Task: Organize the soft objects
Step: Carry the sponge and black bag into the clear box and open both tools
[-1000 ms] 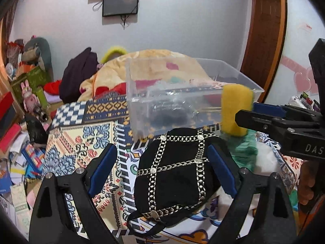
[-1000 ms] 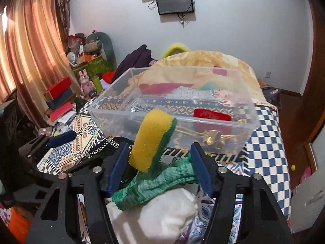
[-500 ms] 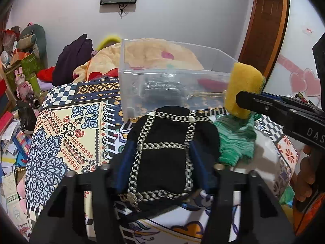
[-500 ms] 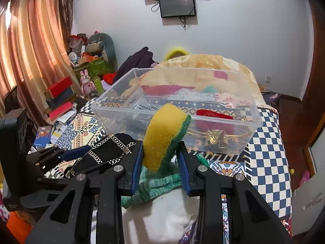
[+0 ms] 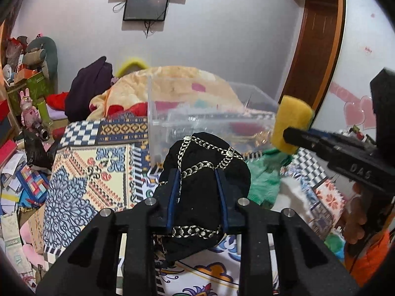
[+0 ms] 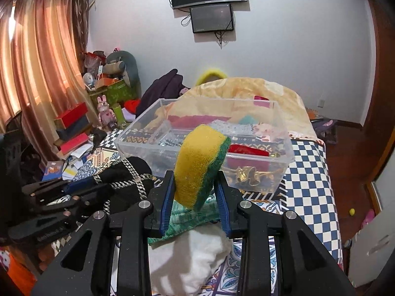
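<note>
My left gripper [image 5: 197, 180] is shut on a black soft cap with silver chains [image 5: 205, 170] and holds it just above the patterned bedspread. My right gripper [image 6: 195, 185] is shut on a yellow and green sponge [image 6: 200, 162], raised in front of the clear plastic bin [image 6: 284, 153]. The sponge [image 5: 292, 120] and the right gripper's side also show at the right in the left wrist view. The bin [image 5: 158, 113] stands behind the cap. A green knitted cloth [image 6: 187, 222] and a white fluffy item [image 6: 192, 259] lie under the right gripper.
The bin holds a red item [image 6: 249, 151] and gold jewellery [image 6: 246, 175]. A folded orange blanket [image 6: 246, 91] lies behind the bin. Boxes, toys and papers [image 6: 74, 133] crowd the left floor. The bed's checkered edge [image 6: 311, 172] runs along the right.
Both grippers closed: the left onto the black cap, the right onto the sponge. Both then lifted their objects up off the bed, toward the bin.
</note>
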Demonstrator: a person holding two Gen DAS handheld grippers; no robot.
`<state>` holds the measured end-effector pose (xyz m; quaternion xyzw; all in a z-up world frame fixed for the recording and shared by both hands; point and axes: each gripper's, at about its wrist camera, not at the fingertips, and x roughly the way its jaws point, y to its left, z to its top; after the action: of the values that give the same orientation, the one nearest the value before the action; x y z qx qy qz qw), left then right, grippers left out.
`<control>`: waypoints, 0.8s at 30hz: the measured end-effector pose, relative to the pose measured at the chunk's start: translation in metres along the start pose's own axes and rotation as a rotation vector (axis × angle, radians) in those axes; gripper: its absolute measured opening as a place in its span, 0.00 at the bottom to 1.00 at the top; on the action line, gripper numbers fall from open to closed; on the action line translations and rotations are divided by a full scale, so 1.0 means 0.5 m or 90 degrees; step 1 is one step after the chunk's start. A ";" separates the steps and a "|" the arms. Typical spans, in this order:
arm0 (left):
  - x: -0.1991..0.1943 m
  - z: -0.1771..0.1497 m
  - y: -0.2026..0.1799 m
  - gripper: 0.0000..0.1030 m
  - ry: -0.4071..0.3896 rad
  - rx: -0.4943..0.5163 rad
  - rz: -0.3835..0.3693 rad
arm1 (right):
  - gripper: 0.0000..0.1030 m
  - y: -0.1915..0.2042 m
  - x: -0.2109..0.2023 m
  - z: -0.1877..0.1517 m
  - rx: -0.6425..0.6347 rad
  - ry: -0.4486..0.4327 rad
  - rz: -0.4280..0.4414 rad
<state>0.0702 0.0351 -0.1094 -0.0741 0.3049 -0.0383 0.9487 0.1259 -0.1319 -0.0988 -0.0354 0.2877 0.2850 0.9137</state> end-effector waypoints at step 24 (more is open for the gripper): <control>0.013 0.202 -0.018 0.26 -0.101 0.028 0.019 | 0.29 -0.049 -0.003 0.112 -0.004 -0.060 -0.057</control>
<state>0.1340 0.0371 -0.0306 -0.0517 0.2289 -0.0251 0.9717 0.1664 -0.1401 -0.0538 -0.0380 0.2416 0.2458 0.9380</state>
